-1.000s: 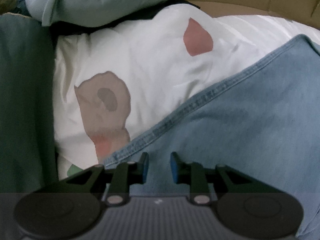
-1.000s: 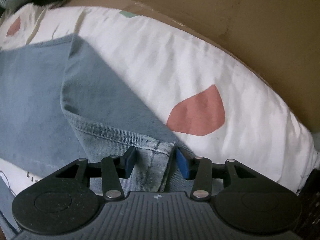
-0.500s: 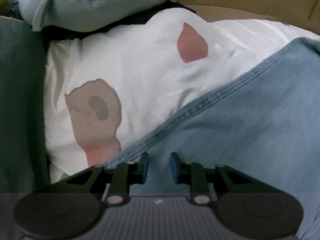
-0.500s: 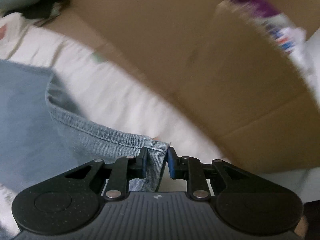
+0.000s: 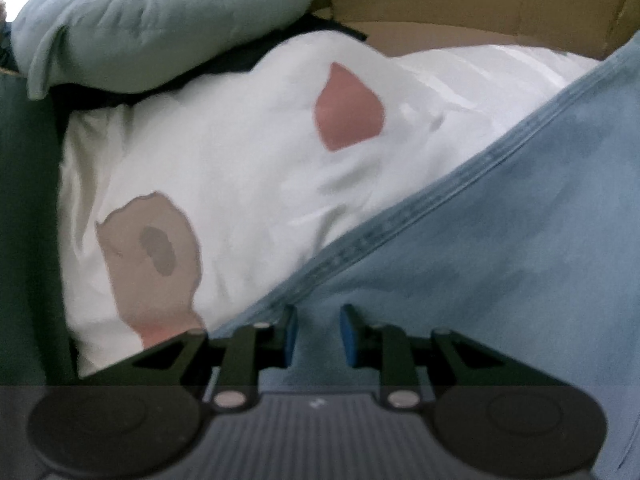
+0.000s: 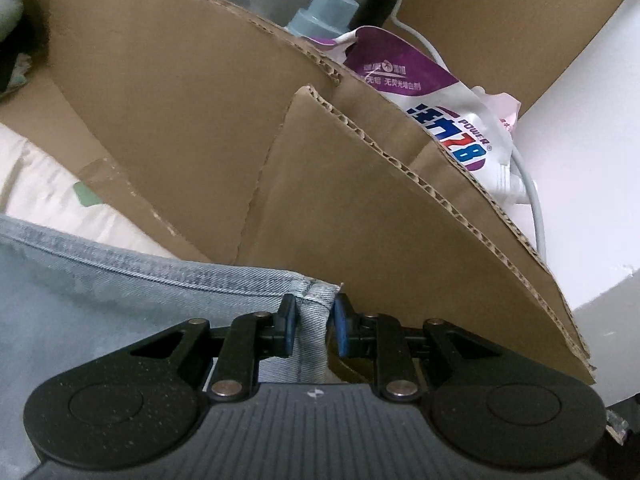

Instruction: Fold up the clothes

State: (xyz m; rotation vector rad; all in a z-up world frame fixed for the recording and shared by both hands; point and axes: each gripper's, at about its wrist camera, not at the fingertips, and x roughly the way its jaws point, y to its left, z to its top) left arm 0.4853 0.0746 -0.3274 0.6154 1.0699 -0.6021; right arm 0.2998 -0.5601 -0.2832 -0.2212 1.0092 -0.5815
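Observation:
Light blue jeans [image 5: 500, 260] lie over a white sheet [image 5: 240, 160] printed with pink and brown patches. My left gripper [image 5: 316, 330] points down at the jeans' stitched edge, with denim bunched between its blue pads; it is shut on the jeans. In the right wrist view my right gripper [image 6: 314, 328] is shut on a hemmed corner of the jeans [image 6: 120, 300], lifted off the sheet. The denim hangs away to the left from that corner.
A cardboard box wall [image 6: 200, 120] stands close in front of the right gripper, with a purple-white detergent pouch [image 6: 440, 112], a bottle cap [image 6: 324, 12] and a cable [image 6: 532, 200] behind it. A pale green padded garment [image 5: 160, 28] and dark green fabric [image 5: 24, 220] border the sheet.
My right gripper closed on the jeans' hem corner, then rose and tilted up, so the box wall replaced the sheet in its view. The left gripper drifted slightly, still holding denim.

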